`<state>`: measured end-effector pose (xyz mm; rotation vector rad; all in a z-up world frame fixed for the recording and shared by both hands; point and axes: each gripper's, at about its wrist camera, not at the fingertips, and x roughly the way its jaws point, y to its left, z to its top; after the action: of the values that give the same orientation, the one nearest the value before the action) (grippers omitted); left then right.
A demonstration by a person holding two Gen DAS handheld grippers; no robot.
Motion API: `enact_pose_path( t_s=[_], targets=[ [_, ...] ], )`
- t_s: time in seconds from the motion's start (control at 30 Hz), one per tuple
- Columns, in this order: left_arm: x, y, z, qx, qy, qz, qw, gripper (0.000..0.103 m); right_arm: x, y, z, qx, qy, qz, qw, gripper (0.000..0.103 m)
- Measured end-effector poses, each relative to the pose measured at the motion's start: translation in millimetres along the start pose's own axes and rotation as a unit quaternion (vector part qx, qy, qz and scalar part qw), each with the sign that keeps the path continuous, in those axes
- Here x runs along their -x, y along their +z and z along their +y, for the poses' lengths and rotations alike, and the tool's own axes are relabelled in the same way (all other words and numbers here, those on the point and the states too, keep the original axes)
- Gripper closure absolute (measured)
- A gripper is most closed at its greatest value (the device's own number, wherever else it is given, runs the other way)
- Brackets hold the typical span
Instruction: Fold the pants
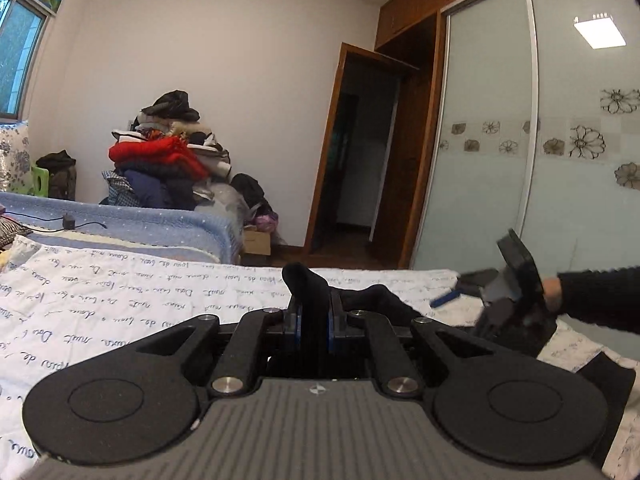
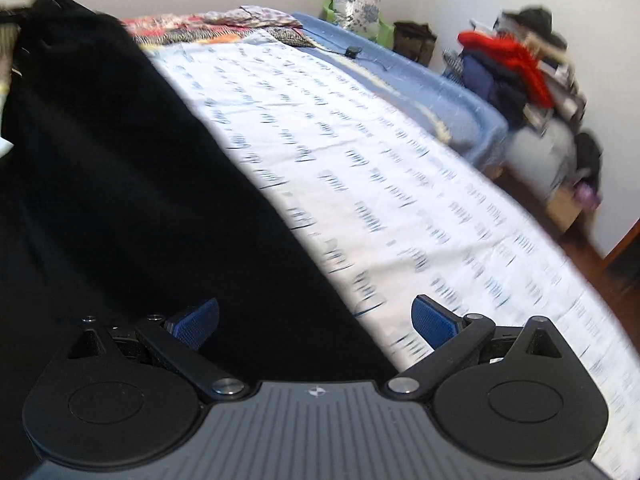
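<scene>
On the bed [image 2: 360, 152], your left tongs [image 1: 314, 320] clench a bunch of the black pants [image 2: 120, 180] to lift them; your right tongs [image 2: 316, 320] hover released over the edge.

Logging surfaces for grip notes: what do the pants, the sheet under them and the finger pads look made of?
Pants: soft matte black knit or fleece, likely; they absorb light and bunch thickly where the left gripper pinches them.
Sheet: thin white woven cloth, probably cotton, printed with script, lying smooth.
Pads of the right gripper: blue, finely textured, seemingly rubber or plastic.
</scene>
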<state>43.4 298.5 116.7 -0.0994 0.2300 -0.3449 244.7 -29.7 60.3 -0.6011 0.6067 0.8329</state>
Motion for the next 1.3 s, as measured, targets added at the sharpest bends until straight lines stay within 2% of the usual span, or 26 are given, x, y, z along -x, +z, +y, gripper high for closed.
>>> enact_pose_path(
  t_s=[0.03, 0.07, 0.13, 0.17, 0.2, 0.23, 0.27, 0.3, 0.33, 0.37, 0.47, 0.53, 0.67, 0.8, 0.9, 0.97, 1.07, 1.13, 1.2, 1.23, 1.3],
  targets=[
    [-0.9, -1.6, 0.3, -0.002, 0.003, 0.003, 1.0000, 0.091, -4.7, 1.2, -3.0, 0.004, 0.006, 0.000, 1.000, 0.000],
    [-1.8, -3.3, 1.4, -0.006, 0.004, 0.007, 0.9999, 0.091, -9.5, 1.7, -6.9, 0.004, 0.031, 0.007, 0.999, 0.000],
    [-2.8, -6.1, 0.0, -0.015, 0.007, 0.009, 0.9998, 0.091, -20.8, 2.3, -18.3, -0.027, 0.106, 0.032, 0.993, 0.001],
    [-3.8, -6.5, -0.4, -0.018, 0.008, 0.010, 0.9998, 0.091, -30.3, 4.5, -23.7, -0.051, 0.145, 0.046, 0.987, 0.009],
    [-5.3, -6.8, -1.0, -0.021, 0.008, 0.010, 0.9997, 0.091, -37.5, 5.4, -28.3, -0.069, 0.172, 0.057, 0.981, 0.013],
    [-6.1, -6.9, -1.8, -0.024, 0.007, 0.010, 0.9996, 0.091, -45.4, 7.3, -32.7, -0.079, 0.190, 0.069, 0.976, 0.014],
    [-6.4, -6.6, -0.5, -0.027, 0.008, 0.011, 0.9995, 0.091, -51.2, 9.3, -35.0, -0.084, 0.196, 0.078, 0.974, 0.020],
    [-7.2, -7.4, -0.6, -0.029, 0.008, 0.013, 0.9995, 0.090, -55.9, 11.4, -38.8, -0.083, 0.203, 0.082, 0.972, 0.035],
    [-8.1, -8.6, 0.0, -0.030, 0.007, 0.017, 0.9994, 0.089, -61.2, 15.7, -43.2, -0.080, 0.217, 0.090, 0.969, 0.084],
    [-9.8, -9.2, 1.4, -0.032, 0.008, 0.021, 0.9992, 0.089, -64.0, 17.9, -44.4, -0.081, 0.226, 0.101, 0.966, 0.096],
    [-13.3, -12.8, 6.9, -0.027, 0.021, 0.022, 0.9992, 0.089, -59.6, 22.4, -36.4, -0.041, 0.215, 0.110, 0.970, 0.097],
    [-13.3, -13.4, 13.9, -0.009, 0.032, 0.020, 0.9993, 0.088, -50.2, 25.0, -32.1, -0.044, 0.200, 0.107, 0.973, 0.097],
    [-5.5, -8.7, 32.5, 0.029, 0.044, 0.012, 0.9985, 0.088, 1.0, 32.6, -16.8, -0.021, 0.132, 0.045, 0.990, 0.097],
    [24.8, -14.5, 50.6, 0.092, 0.035, -0.003, 0.9951, 0.087, 77.0, 21.7, 28.0, -0.002, 0.096, -0.026, 0.995, 0.097],
    [43.8, -45.8, 64.7, 0.171, 0.027, 0.018, 0.9847, 0.085, 108.4, -12.1, 97.6, 0.015, 0.097, -0.029, 0.995, 0.097],
    [50.1, -77.6, 72.0, 0.213, 0.042, 0.053, 0.9748, 0.085, 104.0, -39.7, 144.1, 0.022, 0.085, -0.011, 0.996, 0.097],
    [62.4, -108.2, 82.7, 0.273, 0.047, 0.076, 0.9578, 0.086, 84.7, -67.2, 182.0, 0.007, 0.078, 0.019, 0.997, 0.097],
    [75.6, -111.1, 84.4, 0.292, 0.043, 0.069, 0.9530, 0.085, 79.1, -70.9, 192.0, 0.001, 0.070, 0.019, 0.997, 0.097],
    [88.8, -108.6, 83.4, 0.296, 0.042, 0.079, 0.9510, 0.064, 85.6, -68.5, 195.3, 0.015, 0.051, 0.009, 0.999, 0.097],
    [96.6, -110.5, 85.3, 0.307, 0.046, 0.087, 0.9465, 0.056, 86.6, -63.3, 192.7, 0.016, 0.047, 0.005, 0.999, 0.097],
    [112.8, -116.6, 91.6, 0.348, 0.040, 0.095, 0.9319, 0.017, 88.4, -60.7, 186.9, -0.002, 0.049, 0.000, 0.999, 0.097]
  ],
)
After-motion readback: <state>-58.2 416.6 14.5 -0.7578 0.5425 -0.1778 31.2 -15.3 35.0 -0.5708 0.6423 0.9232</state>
